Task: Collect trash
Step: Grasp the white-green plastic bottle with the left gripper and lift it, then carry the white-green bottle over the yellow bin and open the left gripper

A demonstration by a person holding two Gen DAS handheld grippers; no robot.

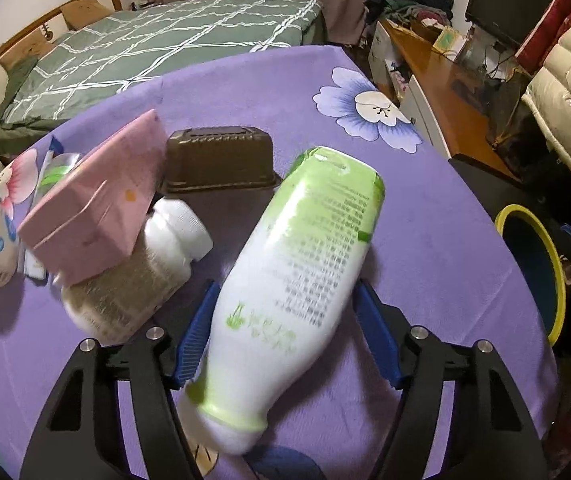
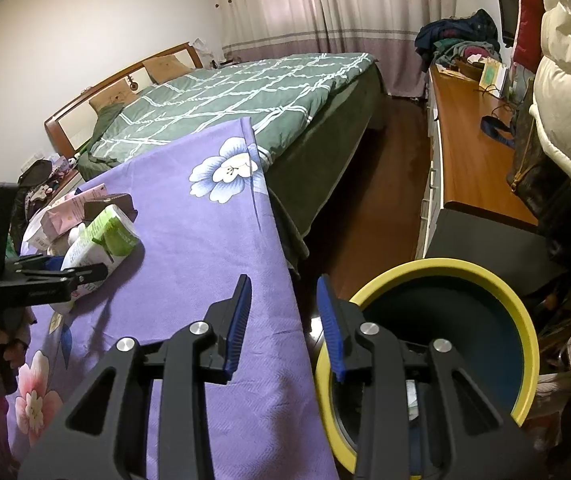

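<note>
Bottle [image 1: 297,276] clamped in left gripper [image 1: 285,328] above table; right gripper [image 2: 285,320], jaws apart, at the bin [image 2: 525,312] rim

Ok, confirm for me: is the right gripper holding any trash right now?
No. The right gripper is open with nothing between its blue pads, poised beside the yellow-rimmed bin.

Table cloth [image 1: 245,92]: woven fabric, matt, finely textured. Green-white bottle [image 1: 293,280]: smooth plastic, slight sheen. Brown tray [image 1: 221,160]: thin ribbed plastic, semi-gloss. Pink carton [image 1: 97,204]: matt paperboard, creased. Bin [image 2: 525,320]: smooth plastic w/ yellow rim. Gripper pads [image 2: 241,320]: ribbed blue plastic or rubber.
</note>
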